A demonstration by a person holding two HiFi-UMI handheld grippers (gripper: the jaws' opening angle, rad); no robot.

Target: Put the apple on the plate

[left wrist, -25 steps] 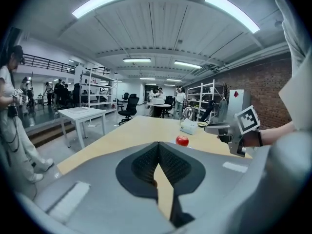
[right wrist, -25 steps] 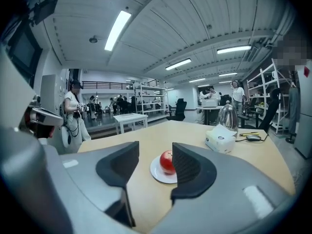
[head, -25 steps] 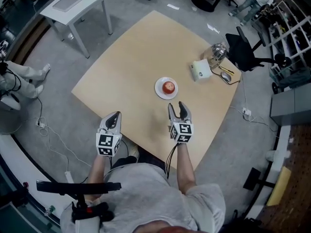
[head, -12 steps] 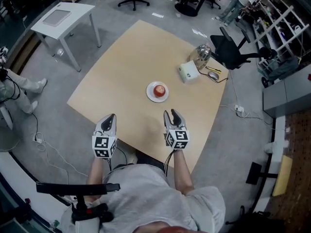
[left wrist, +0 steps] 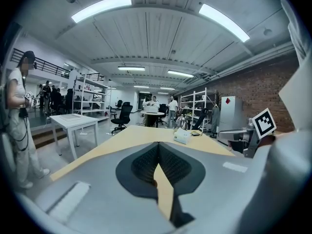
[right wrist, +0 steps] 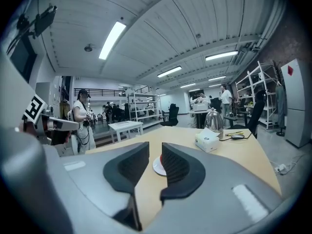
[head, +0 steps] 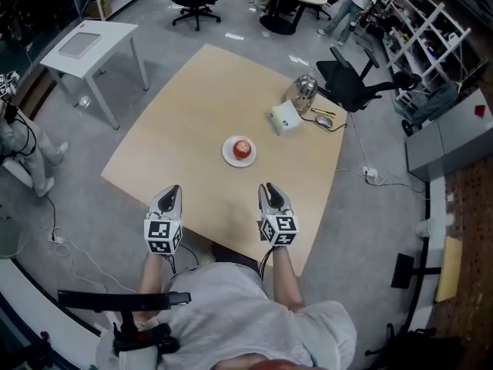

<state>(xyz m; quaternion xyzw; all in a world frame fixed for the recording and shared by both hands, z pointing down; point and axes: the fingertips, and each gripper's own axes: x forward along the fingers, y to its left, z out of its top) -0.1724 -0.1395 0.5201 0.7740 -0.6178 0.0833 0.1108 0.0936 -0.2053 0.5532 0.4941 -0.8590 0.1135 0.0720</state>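
The left gripper (head: 171, 193) hovers over the near edge of the desk (head: 192, 114) with its fingers (left wrist: 144, 162) pressed together on nothing, the apple (head: 242, 147) sits on the white plate (head: 228, 157) mid-desk, well apart from both grippers, and the right gripper (head: 269, 191) has its fingers (right wrist: 178, 167) closing across a narrow, empty gap.

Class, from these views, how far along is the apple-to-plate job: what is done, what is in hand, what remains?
Done: the apple sits on the white plate on the table. In hand: nothing; the right gripper, near the table's edge, is closing its jaws on empty air, and the left gripper is shut and empty. Left: apparently nothing.
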